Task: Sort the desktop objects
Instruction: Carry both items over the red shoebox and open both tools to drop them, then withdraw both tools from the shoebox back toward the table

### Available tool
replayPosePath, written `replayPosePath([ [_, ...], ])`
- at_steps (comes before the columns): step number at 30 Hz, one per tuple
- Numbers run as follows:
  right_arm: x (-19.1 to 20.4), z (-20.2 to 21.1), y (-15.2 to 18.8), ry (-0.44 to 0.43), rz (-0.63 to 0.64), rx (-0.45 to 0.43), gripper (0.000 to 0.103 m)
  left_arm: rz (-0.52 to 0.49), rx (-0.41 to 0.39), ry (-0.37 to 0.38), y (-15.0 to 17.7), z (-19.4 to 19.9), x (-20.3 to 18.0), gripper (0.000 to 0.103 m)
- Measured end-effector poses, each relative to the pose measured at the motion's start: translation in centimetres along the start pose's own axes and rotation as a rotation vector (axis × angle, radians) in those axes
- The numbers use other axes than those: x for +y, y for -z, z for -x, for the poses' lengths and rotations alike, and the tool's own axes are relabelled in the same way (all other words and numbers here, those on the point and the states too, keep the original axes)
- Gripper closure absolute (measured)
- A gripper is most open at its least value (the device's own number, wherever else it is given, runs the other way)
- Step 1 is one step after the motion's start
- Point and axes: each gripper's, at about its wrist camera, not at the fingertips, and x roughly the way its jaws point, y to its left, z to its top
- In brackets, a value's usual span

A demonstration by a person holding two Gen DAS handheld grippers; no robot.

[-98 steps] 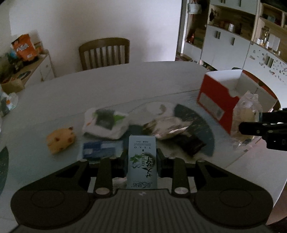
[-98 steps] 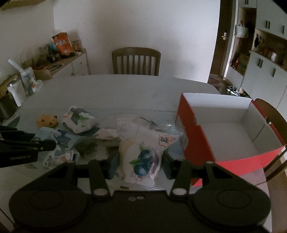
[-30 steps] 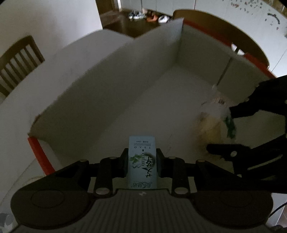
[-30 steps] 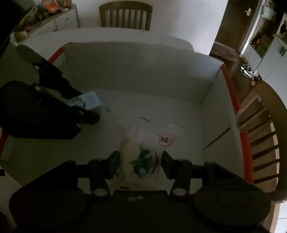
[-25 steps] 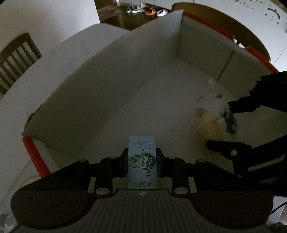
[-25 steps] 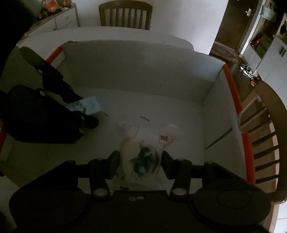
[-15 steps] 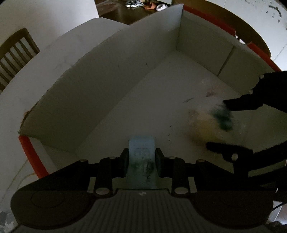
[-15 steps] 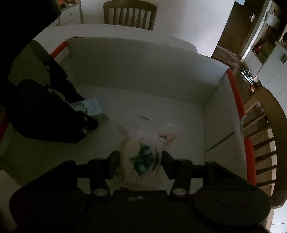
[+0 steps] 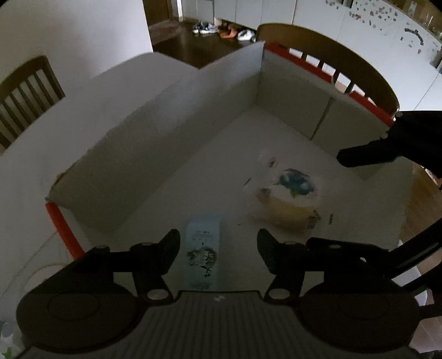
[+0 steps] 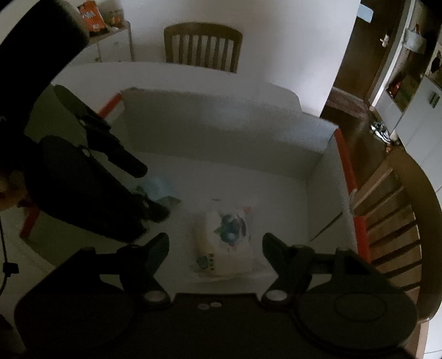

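Both grippers hang over the open red box with white inside walls [image 9: 171, 138] [image 10: 221, 143]. My left gripper [image 9: 218, 245] is open; the light blue tea packet [image 9: 203, 254] lies loose below it on the box floor, and shows in the right wrist view [image 10: 158, 190]. My right gripper [image 10: 215, 248] is open; the clear bag with a blueberry print and a yellow bun [image 10: 226, 237] lies below it on the box floor, and shows in the left wrist view [image 9: 290, 198]. The left gripper appears as a dark shape at the left of the right wrist view.
The box stands on a white table [image 10: 91, 71] [image 9: 27, 165]. Wooden chairs stand at the far side [image 10: 203, 47] and beside the box [image 10: 400, 221] [image 9: 326, 52]. A sideboard with snack bags [image 10: 94, 16] is at the back left.
Both grippers opened and rose a little. The tea packet and the blueberry bag dropped from the fingers onto the box floor. Earlier still, both carried them from the table into the box.
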Motion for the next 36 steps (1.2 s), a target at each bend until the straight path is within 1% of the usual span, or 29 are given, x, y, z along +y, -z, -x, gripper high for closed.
replayPosePath([
  [8, 0.2, 1.9, 0.3, -0.009, 0.001, -0.034, 0.026, 0.052, -0.064, 0.002, 0.8, 2.2, 0.8, 0.039],
  [10, 0.2, 2.3, 0.4, -0.018, -0.004, -0.044, 0.026, 0.067, -0.081, 0.002, 0.8, 3.4, 0.7, 0.037],
  [11, 0.3, 2.5, 0.5, -0.021, -0.007, -0.051, 0.025, 0.078, -0.096, 0.009, 0.9, 3.9, 0.8, 0.034],
  [12, 0.4, 2.6, 0.5, -0.021, -0.011, -0.059, 0.025, 0.088, -0.105, 0.013, 0.5, 3.4, 0.2, 0.031],
  [16, 0.5, 2.7, 0.6, -0.022, -0.035, -0.077, 0.024, 0.111, -0.140, 0.012, 1.0, 4.6, 0.4, 0.026],
  [18, 0.7, 2.8, 0.6, -0.035, -0.042, -0.080, 0.023, 0.119, -0.160, 0.012, 1.4, 5.3, 0.7, 0.020],
  [20, 0.9, 2.9, 0.7, -0.043, -0.043, -0.084, 0.022, 0.131, -0.187, 0.014, 2.0, 6.1, 1.1, 0.020],
  [25, 1.8, 3.3, 0.9, -0.061, -0.050, -0.096, 0.018, 0.163, -0.236, 0.010, 3.6, 7.7, 2.2, 0.013],
  [26, 2.1, 3.5, 0.9, -0.063, -0.050, -0.102, 0.018, 0.167, -0.245, 0.008, 4.0, 8.2, 2.4, 0.010],
  [27, 2.2, 3.6, 0.9, -0.064, -0.052, -0.106, 0.017, 0.172, -0.249, 0.004, 4.3, 8.6, 2.5, 0.004],
  [28, 2.5, 3.8, 0.8, -0.064, -0.056, -0.111, 0.016, 0.176, -0.258, 0.000, 4.7, 9.0, 2.7, 0.000],
  [32, 3.4, 4.2, 0.6, -0.064, -0.087, -0.134, 0.015, 0.184, -0.316, -0.012, 6.3, 10.9, 3.5, 0.000],
  [36, 4.6, 4.5, 0.4, -0.059, -0.111, -0.153, 0.014, 0.226, -0.356, -0.008, 8.1, 12.2, 4.9, 0.000],
])
